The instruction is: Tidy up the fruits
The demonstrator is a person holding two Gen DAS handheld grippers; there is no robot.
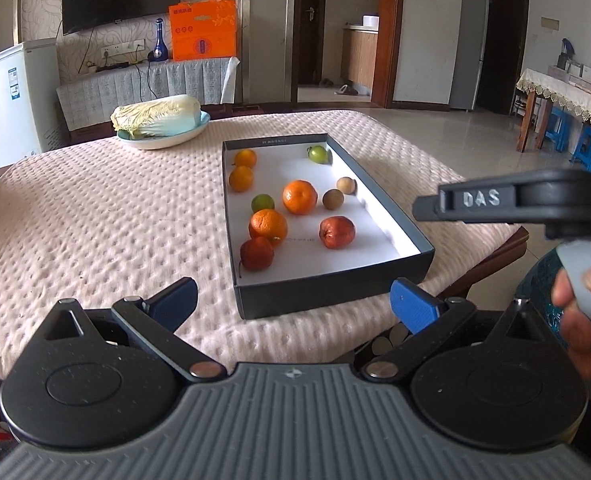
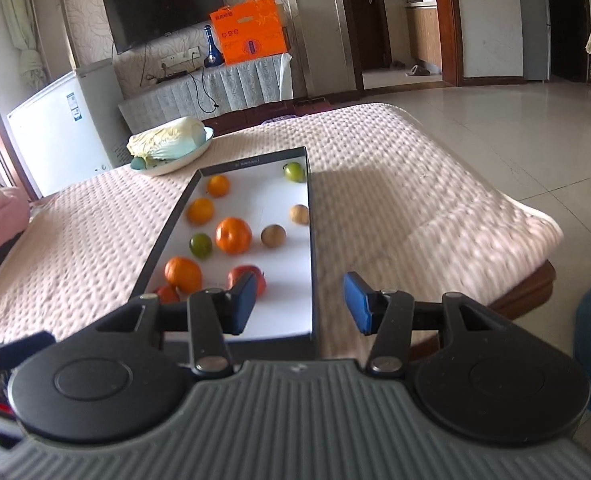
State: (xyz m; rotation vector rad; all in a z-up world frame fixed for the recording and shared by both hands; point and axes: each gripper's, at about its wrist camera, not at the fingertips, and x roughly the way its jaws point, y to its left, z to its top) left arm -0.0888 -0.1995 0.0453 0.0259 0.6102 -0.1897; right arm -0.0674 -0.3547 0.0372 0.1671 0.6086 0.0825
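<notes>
The left gripper (image 1: 293,300) hangs with its jaws spread wide and nothing between them, just short of the near wall of the dark box (image 1: 327,292) on the quilted counter (image 1: 95,220). Ahead of it inside the box lie two red apples (image 1: 336,232), oranges (image 1: 300,197) and green fruits (image 1: 262,202), apart from one another. The right gripper (image 2: 299,304) is also spread and empty, poised above the box's near right corner, one red apple (image 2: 260,276) just behind its left finger. A cabbage (image 1: 155,116) in a bowl sits far ahead to the left.
</notes>
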